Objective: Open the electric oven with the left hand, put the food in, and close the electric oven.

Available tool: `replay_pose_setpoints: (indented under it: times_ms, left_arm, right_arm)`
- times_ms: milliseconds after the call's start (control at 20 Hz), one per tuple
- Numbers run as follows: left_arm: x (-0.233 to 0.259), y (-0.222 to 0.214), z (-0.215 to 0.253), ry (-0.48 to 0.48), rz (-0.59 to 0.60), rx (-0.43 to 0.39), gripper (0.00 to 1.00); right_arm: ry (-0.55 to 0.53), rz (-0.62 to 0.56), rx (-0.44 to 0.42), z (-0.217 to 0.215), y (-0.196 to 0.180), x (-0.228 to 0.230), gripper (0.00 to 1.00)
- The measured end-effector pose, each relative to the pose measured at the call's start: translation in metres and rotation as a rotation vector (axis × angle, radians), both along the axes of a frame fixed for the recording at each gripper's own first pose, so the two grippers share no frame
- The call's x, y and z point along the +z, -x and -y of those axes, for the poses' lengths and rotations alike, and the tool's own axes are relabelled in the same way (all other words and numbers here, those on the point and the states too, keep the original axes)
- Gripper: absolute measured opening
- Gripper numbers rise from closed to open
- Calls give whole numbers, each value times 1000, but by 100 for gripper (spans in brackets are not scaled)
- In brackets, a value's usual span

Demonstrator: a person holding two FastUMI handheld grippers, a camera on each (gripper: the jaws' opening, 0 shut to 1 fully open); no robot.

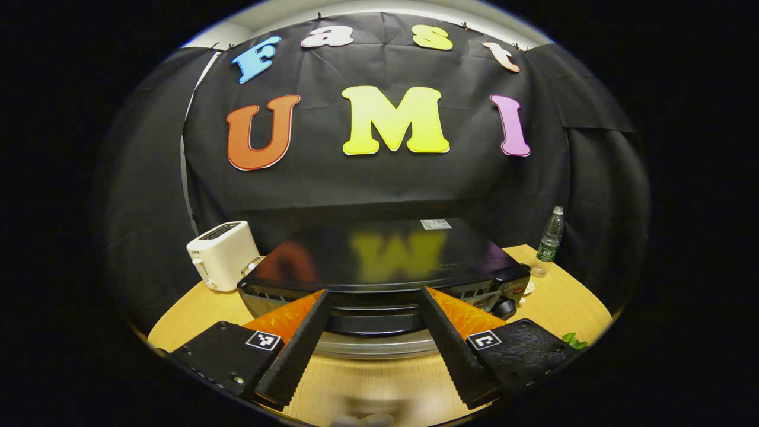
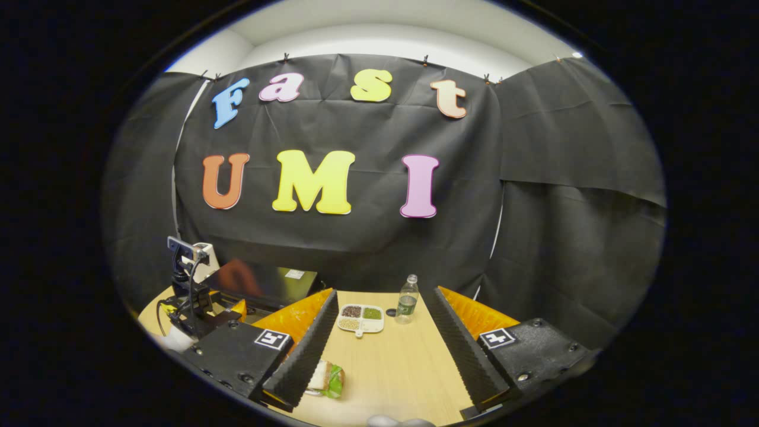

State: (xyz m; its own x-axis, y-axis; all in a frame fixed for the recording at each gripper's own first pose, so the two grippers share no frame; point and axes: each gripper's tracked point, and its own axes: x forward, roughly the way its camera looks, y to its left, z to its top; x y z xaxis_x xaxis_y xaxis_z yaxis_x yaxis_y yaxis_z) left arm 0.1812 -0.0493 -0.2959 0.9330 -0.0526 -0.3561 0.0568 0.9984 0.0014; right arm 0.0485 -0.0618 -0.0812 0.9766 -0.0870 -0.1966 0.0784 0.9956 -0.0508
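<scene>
At the centre of the left gripper view, the oven point(image 1: 385, 261), a glossy black box with a mirror-like top, sits on a round wooden table point(image 1: 557, 302), door apparently not yet opened. The left gripper point(image 1: 375, 341) hangs spread wide in front of its upper front edge, holding nothing, seemingly lined up for the handle. A white toaster point(image 1: 222, 255) stands at left, a clear plastic bottle point(image 1: 549, 242) at right. Lower left in the right gripper view, the sandwich point(image 2: 327, 378) lies beside one ridged finger of the right gripper point(image 2: 379, 350), also open and empty; a divided dish point(image 2: 361, 318) rests beyond.
</scene>
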Motion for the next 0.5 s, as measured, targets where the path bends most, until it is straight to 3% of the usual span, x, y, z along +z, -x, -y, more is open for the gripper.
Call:
replay_pose_setpoints:
  times_ms: [500]
  left_arm:
    - [-24,65,-2,8,-35,-15,98]
  right_arm:
    - [-6,-2,40,-15,17,-5,96]
